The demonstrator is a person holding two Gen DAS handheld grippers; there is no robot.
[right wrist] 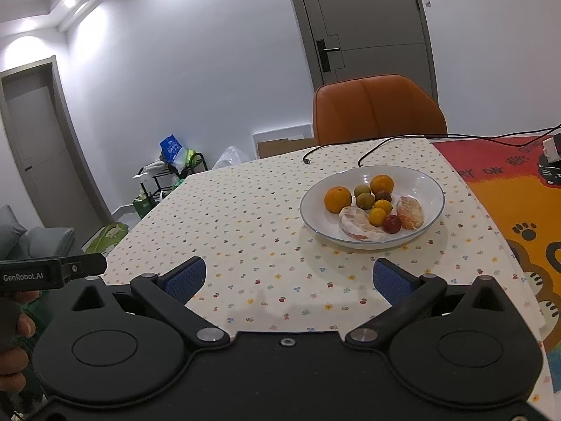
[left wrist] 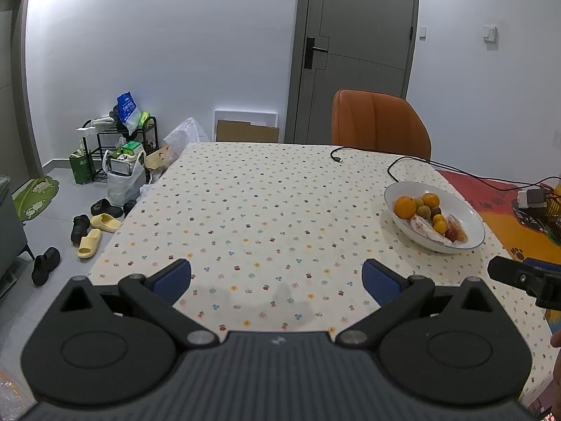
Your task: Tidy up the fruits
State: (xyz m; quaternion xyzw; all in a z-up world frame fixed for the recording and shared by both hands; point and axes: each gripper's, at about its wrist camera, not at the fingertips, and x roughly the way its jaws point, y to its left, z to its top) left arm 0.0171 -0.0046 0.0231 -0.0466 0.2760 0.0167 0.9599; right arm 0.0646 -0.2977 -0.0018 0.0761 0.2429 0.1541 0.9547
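A white bowl (right wrist: 427,189) (left wrist: 466,210) sits on the dotted tablecloth, right of the table's middle. In it lie two oranges (right wrist: 337,199), small yellow and green fruits (right wrist: 364,200), a red fruit (right wrist: 391,224) and two peeled citrus pieces (right wrist: 410,212). My right gripper (right wrist: 289,277) stands open in front of the bowl, over the near table edge, with nothing between its blue pads. My left gripper (left wrist: 277,279) is open too, over bare cloth to the left of the bowl. In the left wrist view, part of the right gripper shows at the right edge.
A black cable (left wrist: 392,168) lies across the far side of the table. An orange chair (left wrist: 380,121) stands behind it. A colourful mat (right wrist: 519,203) with a white charger (left wrist: 531,198) covers the right side. Shoes and bags sit on the floor at left (left wrist: 98,221).
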